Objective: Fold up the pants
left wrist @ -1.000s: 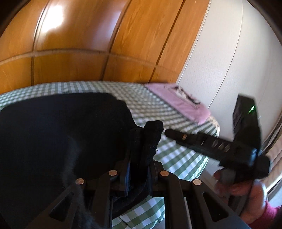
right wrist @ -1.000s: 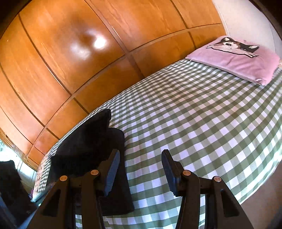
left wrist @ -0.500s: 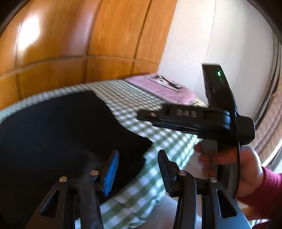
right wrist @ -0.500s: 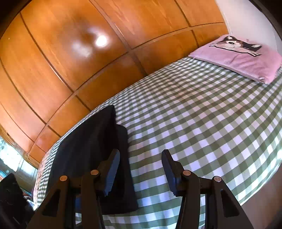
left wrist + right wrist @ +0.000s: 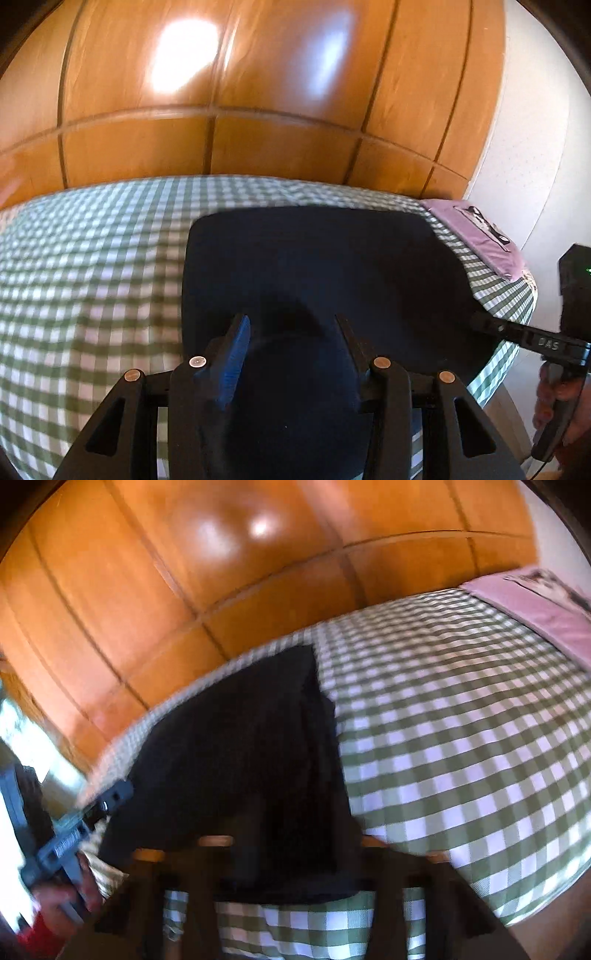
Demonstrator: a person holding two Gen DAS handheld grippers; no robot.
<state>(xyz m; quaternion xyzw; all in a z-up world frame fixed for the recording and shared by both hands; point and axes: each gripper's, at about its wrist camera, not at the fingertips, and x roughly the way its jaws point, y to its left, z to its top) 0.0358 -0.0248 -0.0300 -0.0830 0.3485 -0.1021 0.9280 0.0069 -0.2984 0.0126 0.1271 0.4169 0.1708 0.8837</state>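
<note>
Black pants (image 5: 332, 266) lie folded flat on the green-checked bed (image 5: 92, 277). My left gripper (image 5: 291, 332) hovers over their near part, open, with nothing pinched between its fingers. At the right edge of the left wrist view, a hand holds my right gripper (image 5: 480, 324) by the near right corner of the pants. The right wrist view is blurred. There the right gripper (image 5: 291, 834) sits low over the near corner of the pants (image 5: 240, 738), its jaws closing. Its dark fingers merge with the cloth, so a grip cannot be made out. The left gripper (image 5: 118, 797) shows at the left.
A pink pillow (image 5: 480, 236) with a cat print lies at the right end of the bed. A glossy wood-panelled wall (image 5: 258, 92) runs behind the bed and a white wall (image 5: 535, 147) stands to the right. The near right bed edge (image 5: 509, 350) drops to the floor.
My left gripper let go of the bunched black cloth, opened and swung left over the pants. My right gripper moved in over the near corner of the pants and its jaws narrowed.
</note>
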